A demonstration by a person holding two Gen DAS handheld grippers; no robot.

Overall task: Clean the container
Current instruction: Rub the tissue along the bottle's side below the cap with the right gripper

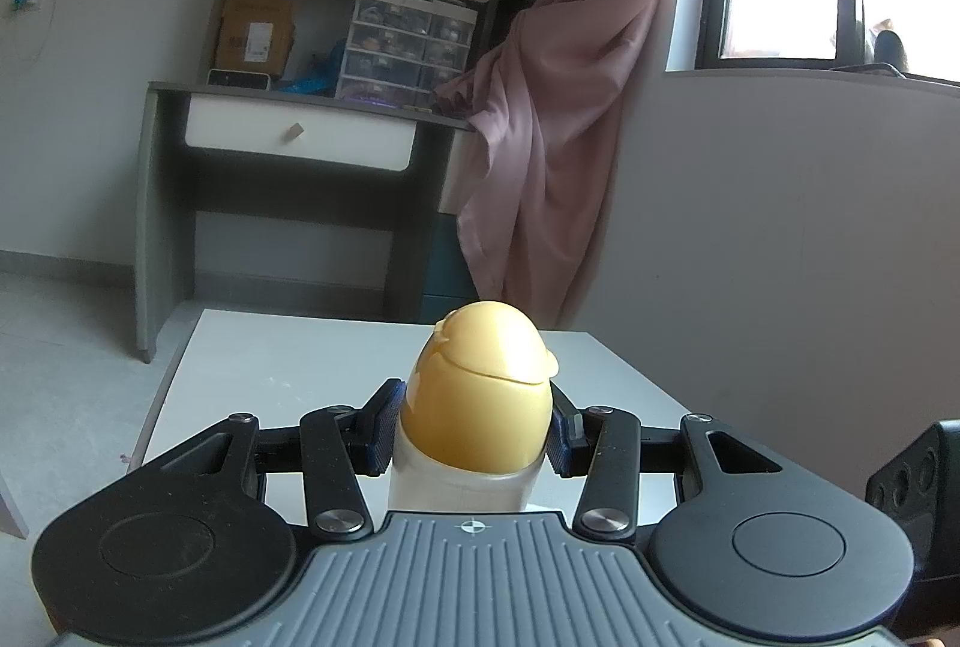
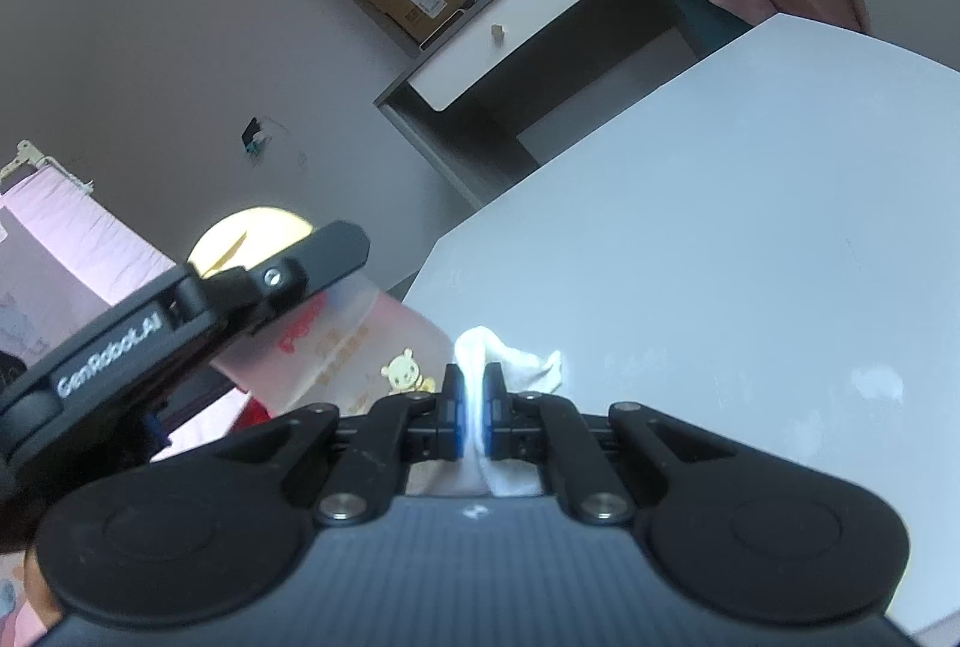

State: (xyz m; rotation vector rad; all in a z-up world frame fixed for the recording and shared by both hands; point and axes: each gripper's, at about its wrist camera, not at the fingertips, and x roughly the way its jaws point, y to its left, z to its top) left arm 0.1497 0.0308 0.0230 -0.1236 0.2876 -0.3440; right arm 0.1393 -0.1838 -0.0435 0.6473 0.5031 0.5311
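The container [image 1: 477, 407] stands upright, clamped between the left gripper's [image 1: 474, 431] jaws.

Upright yellow-capped container [image 1: 480, 395], white cloth [image 2: 516, 356]

Both grippers closed, each gripping.

Left gripper [image 1: 474, 425] points slightly downward, its pads clamped on either side of the bottle [image 1: 480, 407]; right gripper [image 2: 473, 395], rolled to one side, has its pads [image 2: 493, 407] nearly together, pinching the white cloth [image 2: 510, 359].

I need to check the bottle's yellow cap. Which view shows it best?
The left wrist view: the yellow cap sits centred and sharp between the left tool's fingers. In the right wrist view it is blurred and partly hidden behind the left tool.
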